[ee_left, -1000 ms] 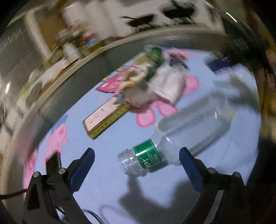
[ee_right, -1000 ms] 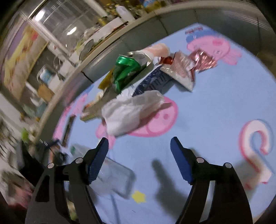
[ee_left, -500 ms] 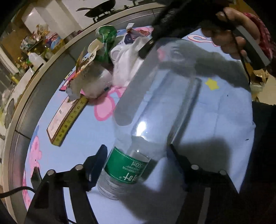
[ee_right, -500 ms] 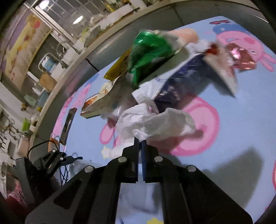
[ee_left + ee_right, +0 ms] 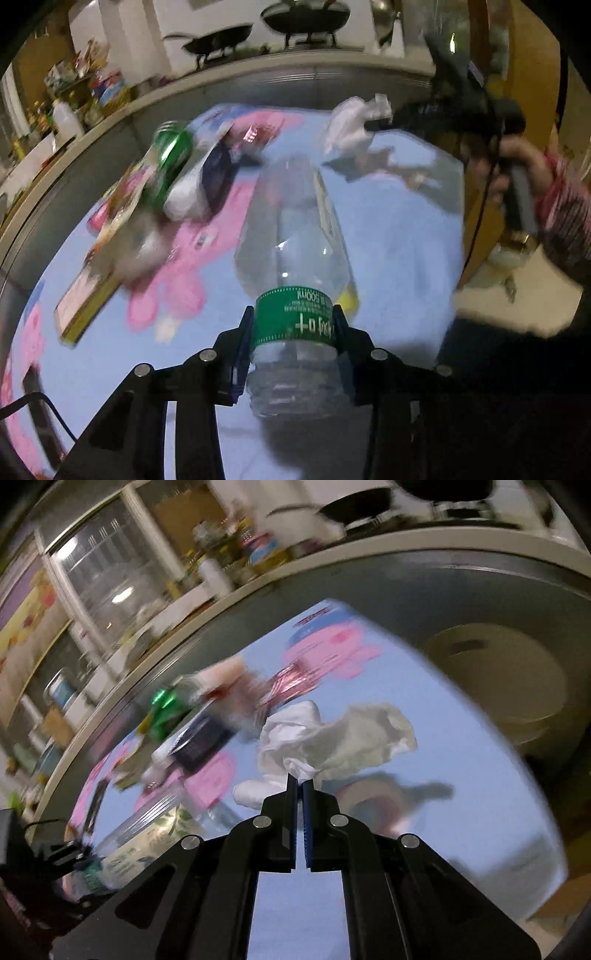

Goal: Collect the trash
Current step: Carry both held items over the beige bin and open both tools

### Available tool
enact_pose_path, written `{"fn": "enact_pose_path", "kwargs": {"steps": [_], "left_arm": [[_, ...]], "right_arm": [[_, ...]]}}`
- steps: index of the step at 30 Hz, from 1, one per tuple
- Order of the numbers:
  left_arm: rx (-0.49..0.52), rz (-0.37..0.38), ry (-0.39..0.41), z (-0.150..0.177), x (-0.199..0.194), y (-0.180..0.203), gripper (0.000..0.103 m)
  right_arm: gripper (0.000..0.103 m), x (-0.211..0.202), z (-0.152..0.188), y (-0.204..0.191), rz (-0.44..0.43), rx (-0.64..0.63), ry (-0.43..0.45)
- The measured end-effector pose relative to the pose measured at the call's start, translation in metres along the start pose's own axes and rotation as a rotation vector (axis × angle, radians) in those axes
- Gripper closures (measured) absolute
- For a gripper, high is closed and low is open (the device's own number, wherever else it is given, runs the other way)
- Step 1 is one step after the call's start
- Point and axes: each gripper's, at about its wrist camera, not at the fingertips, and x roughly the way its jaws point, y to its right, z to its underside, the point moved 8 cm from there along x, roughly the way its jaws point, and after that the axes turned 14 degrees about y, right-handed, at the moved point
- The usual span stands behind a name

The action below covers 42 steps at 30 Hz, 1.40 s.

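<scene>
A clear plastic bottle [image 5: 295, 236] with a green label stands between the blue pads of my left gripper [image 5: 293, 325]. The jaws are closing and the pads press on the label, neck toward the camera. The bottle is lifted off the light blue mat [image 5: 388, 258]. My right gripper [image 5: 300, 779] is shut on a crumpled white tissue [image 5: 332, 738], which hangs above the mat. In the left wrist view the same tissue [image 5: 351, 125] shows at the tip of the right gripper [image 5: 373, 123], held by a person's hand [image 5: 517, 158]. The bottle [image 5: 147, 834] appears blurred at lower left in the right wrist view.
A heap of trash lies on the mat: a green can [image 5: 171, 147], a dark blue wrapper [image 5: 218, 173], a flat box with a yellow edge [image 5: 85, 295] and a pink foil wrapper [image 5: 291, 683]. A round beige container [image 5: 498, 679] stands off the mat's right edge.
The left jaws closed around the lying bottle and raised it off the mat. The right jaws shut on the tissue and carried it up and to the right, away from the heap.
</scene>
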Motion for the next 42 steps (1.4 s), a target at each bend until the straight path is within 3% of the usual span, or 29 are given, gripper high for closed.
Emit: {"fn": "enact_pose_path", "kwargs": {"steps": [7,9,14,16,17,18,21,25,30,36,42], "left_arm": [[-0.049,0.128,0.044,-0.104,0.099,0.057,0.062],[-0.095,0.175,0.014,-0.135,0.140,0.068,0.062],[-0.121,0.201,-0.024,-0.194,0.213,0.090,0.062],[-0.146,0.200,-0.048,-0.206,0.228,0.096,0.062],[-0.159,0.203,-0.057,-0.211,0.238,0.095,0.059],[-0.169,0.191,-0.061,-0.215,0.246,0.096,0.049],[-0.177,0.148,-0.058,-0.218,0.256,0.095,0.030],[-0.204,0.096,-0.010,-0.218,0.236,0.081,0.030],[-0.248,0.051,0.110,-0.204,0.167,0.054,0.029],[-0.294,-0.011,0.160,-0.133,0.080,0.008,0.028],[-0.404,-0.244,0.144,-0.043,0.005,-0.076,0.028]], "right_arm": [[0.100,0.005,-0.057,0.123,0.168,0.100,0.083],[0.100,0.013,-0.069,0.153,0.208,0.129,0.077],[0.096,0.037,-0.079,0.205,0.296,0.126,0.017],[0.088,0.043,-0.079,0.214,0.307,0.118,-0.005],[0.072,0.044,-0.078,0.217,0.310,0.121,-0.014],[0.050,0.042,-0.080,0.220,0.316,0.122,0.001],[0.044,0.031,-0.084,0.221,0.345,0.092,0.060],[0.046,0.011,-0.088,0.205,0.335,0.080,0.115],[0.058,-0.009,-0.093,0.153,0.234,0.041,0.180],[0.069,0.010,-0.072,0.071,0.025,0.044,0.097],[0.069,0.038,-0.042,-0.016,-0.113,-0.021,-0.006]]}}
